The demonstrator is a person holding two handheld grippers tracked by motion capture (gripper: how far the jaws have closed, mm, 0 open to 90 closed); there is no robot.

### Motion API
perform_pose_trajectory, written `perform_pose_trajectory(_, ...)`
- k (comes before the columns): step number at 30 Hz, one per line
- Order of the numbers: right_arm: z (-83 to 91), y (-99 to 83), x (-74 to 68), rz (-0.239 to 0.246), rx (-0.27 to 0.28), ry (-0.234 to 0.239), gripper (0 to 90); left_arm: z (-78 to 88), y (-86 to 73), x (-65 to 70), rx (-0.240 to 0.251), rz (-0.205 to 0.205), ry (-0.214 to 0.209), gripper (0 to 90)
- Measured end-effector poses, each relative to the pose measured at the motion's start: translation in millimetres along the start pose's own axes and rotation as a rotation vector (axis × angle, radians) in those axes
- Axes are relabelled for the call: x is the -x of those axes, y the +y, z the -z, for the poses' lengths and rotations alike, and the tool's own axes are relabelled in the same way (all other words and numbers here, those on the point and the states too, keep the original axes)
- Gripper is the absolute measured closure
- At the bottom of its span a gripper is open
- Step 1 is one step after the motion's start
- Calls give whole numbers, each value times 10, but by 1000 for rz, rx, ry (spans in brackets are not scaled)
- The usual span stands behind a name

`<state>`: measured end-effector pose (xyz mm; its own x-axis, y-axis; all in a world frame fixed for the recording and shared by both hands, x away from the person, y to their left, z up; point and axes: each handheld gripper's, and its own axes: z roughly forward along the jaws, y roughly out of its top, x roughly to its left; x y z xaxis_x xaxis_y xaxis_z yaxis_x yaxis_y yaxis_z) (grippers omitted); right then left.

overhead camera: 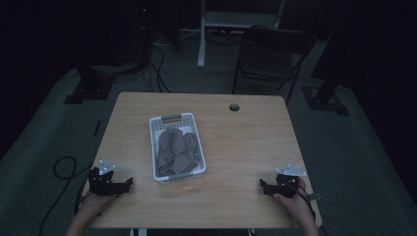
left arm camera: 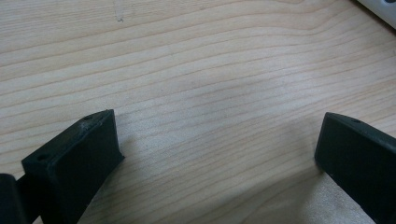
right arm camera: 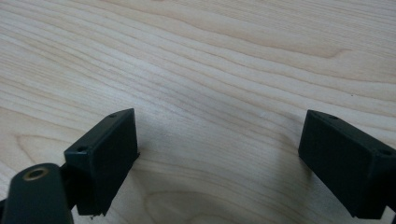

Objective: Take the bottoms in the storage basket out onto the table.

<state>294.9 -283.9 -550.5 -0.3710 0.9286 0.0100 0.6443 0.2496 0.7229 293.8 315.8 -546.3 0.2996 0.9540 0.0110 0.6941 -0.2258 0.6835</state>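
Grey-brown cloths are lying heaped in a white basket at the middle of the table. Both tools are resting near the table's front corners, well apart from the basket: left tool jaws standing wide over bare wood, right tool likewise wide, nothing between. Judging this as the start; no grasp is under way. Next move is calling for a reach inward and down over the basket rim onto a cloth fold. Nothing is blocking the path. A chair is standing beyond the table.
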Motion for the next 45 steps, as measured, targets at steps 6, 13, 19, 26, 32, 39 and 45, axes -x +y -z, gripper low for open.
perform_pose_trajectory(6, 0, -1, 0, -1, 1, 0, 112, 3, -3, -7, 0, -7, -7, 4)
perform_pose_trajectory(13, 3, -3, -5, -8, 1, -7, 113, 3, -3, -7, 0, -7, -7, 4)
perform_pose_trajectory(19, 4, -3, -7, -11, 2, -11, 113, 3, -3, -6, 0, -7, -7, 4)
perform_pose_trajectory(26, -13, 18, -5, -49, 13, -10, 114, 3, -4, -6, 0, -7, -7, 4)
perform_pose_trajectory(32, -18, 61, -32, -63, 23, -26, 115, 4, -5, -7, 0, -8, -7, 4)
perform_pose_trajectory(39, 11, 221, -67, -61, 55, -17, 125, 4, -6, -6, 1, -6, -6, 4)
perform_pose_trajectory(45, 43, 375, -75, -71, 97, -17, 120, 4, -6, -6, 1, -6, -6, 4)
